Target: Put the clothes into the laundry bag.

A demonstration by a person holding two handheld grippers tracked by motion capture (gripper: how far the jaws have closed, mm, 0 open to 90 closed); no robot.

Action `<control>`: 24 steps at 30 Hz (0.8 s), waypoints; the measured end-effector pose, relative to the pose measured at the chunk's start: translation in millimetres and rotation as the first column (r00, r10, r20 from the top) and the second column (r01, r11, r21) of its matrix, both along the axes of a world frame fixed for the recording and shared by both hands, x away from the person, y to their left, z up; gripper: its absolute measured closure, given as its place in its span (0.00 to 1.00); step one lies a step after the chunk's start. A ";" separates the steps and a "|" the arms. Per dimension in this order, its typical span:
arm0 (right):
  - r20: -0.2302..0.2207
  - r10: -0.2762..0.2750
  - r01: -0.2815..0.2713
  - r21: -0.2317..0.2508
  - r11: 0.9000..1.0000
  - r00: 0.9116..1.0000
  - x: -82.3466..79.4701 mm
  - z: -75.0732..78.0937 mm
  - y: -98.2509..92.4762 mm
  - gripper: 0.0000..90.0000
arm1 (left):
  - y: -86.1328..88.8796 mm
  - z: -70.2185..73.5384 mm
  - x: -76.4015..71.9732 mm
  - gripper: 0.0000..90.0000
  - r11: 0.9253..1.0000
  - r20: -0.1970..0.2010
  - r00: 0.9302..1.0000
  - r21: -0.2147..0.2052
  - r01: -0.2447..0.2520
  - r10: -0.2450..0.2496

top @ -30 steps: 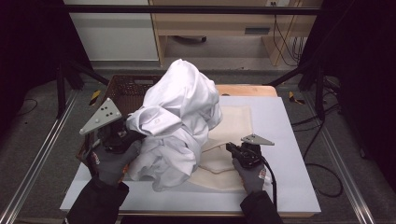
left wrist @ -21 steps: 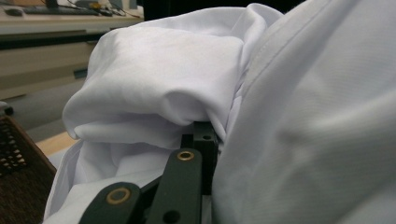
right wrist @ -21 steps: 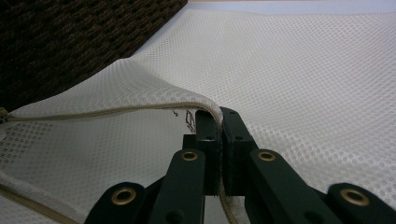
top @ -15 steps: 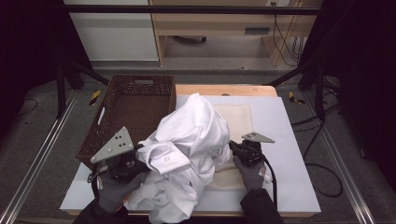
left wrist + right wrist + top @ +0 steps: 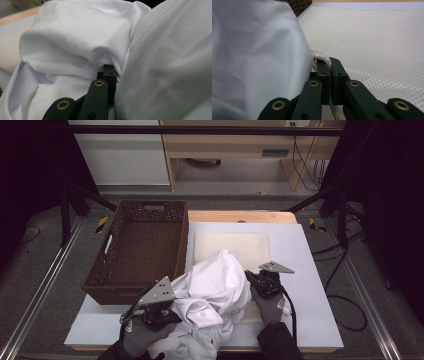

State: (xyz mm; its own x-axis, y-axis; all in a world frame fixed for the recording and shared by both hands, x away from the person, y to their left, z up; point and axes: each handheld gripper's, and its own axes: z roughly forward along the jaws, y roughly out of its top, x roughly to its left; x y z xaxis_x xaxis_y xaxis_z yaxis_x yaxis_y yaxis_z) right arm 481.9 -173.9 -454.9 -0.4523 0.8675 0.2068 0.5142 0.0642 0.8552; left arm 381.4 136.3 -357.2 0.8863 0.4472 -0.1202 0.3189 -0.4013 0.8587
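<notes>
High view: crumpled white shirt of thin woven fabric (image 5: 215, 292) sits heaped on the near-centre of the desk (image 5: 305, 270), partly over a cream mesh laundry bag (image 5: 232, 245) lying flat, with the brown wicker basket (image 5: 140, 245) just to its left. Left claw (image 5: 162, 312) is at the shirt's near-left edge; in the left gripper view its jaws are together, clamped on a fold of shirt cloth (image 5: 75, 50). Right claw (image 5: 257, 280) is at the shirt's right side; in the right gripper view the jaws are pinched on the corded cream rim of the mesh bag (image 5: 323, 56), shirt touching alongside.

Handling, my read: shirt is light, limp, a bit slick, so it will sag and slide out of a shallow pinch. Grab a seam, collar or doubled fold, not a single layer. The bag is floppy too; its corded edge is the firmest hold.
</notes>
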 end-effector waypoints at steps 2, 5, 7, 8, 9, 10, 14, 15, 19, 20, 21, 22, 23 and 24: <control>0.000 -0.001 0.001 -0.001 1.000 1.000 -0.2 0.2 0.2 0.97 | -7.2 -6.4 0.6 0.91 1.000 -0.008 1.000 0.021 -0.001 0.001; 0.000 -0.002 0.002 -0.001 1.000 1.000 -0.4 0.1 0.2 0.97 | -20.2 -17.7 2.7 0.91 0.998 -0.014 1.000 0.063 -0.012 0.013; 0.000 -0.004 0.004 -0.001 1.000 1.000 -0.6 0.3 0.3 0.97 | -27.6 -25.4 5.9 0.91 0.996 -0.022 0.999 0.087 -0.023 0.025; 0.001 -0.003 0.003 -0.001 1.000 1.000 -0.7 0.4 0.4 0.97 | -31.1 -29.1 7.6 0.91 0.995 -0.026 0.999 0.098 -0.027 0.030; 0.001 -0.003 0.003 -0.001 1.000 1.000 -0.9 0.5 0.6 0.97 | -34.1 -32.5 9.5 0.91 0.993 -0.020 0.999 0.117 -0.034 0.036; 0.003 -0.003 0.003 -0.003 1.000 1.000 -0.9 0.4 0.5 0.97 | -38.1 -36.7 11.7 0.91 0.991 -0.023 0.999 0.130 -0.043 0.047; 0.004 -0.002 0.002 -0.008 1.000 1.000 -1.6 0.4 1.8 0.97 | -49.3 -48.3 19.3 0.91 0.986 -0.024 0.996 0.148 -0.082 0.087; 0.006 -0.002 0.002 -0.009 1.000 1.000 -1.8 0.3 2.0 0.98 | -51.4 -50.3 20.6 0.91 0.984 -0.024 0.995 0.153 -0.089 0.094; 0.005 -0.002 0.002 -0.011 1.000 1.000 -2.8 0.6 3.3 0.98 | -61.8 -63.5 30.6 0.89 0.977 -0.026 0.992 0.176 -0.119 0.126; 0.006 -0.003 0.003 -0.010 1.000 1.000 -3.0 0.6 3.9 0.98 | -63.2 -66.1 32.7 0.89 0.977 -0.033 0.991 0.177 -0.121 0.129; 0.006 -0.001 0.002 -0.012 1.000 1.000 -3.2 0.6 3.9 0.98 | -65.0 -69.5 35.2 0.88 0.977 -0.039 0.990 0.173 -0.128 0.137; 0.008 -0.002 0.003 -0.014 1.000 1.000 -3.3 0.6 4.3 0.98 | -67.0 -73.2 38.1 0.88 0.974 -0.040 0.989 0.181 -0.132 0.142; 0.008 -0.002 0.002 -0.014 1.000 1.000 -3.7 0.6 4.5 0.98 | -69.4 -76.2 39.8 0.88 0.973 -0.039 0.989 0.188 -0.135 0.145; 0.009 -0.001 0.001 -0.017 1.000 1.000 -3.8 0.6 4.7 0.98 | -72.3 -80.3 41.9 0.87 0.969 -0.034 0.988 0.203 -0.138 0.148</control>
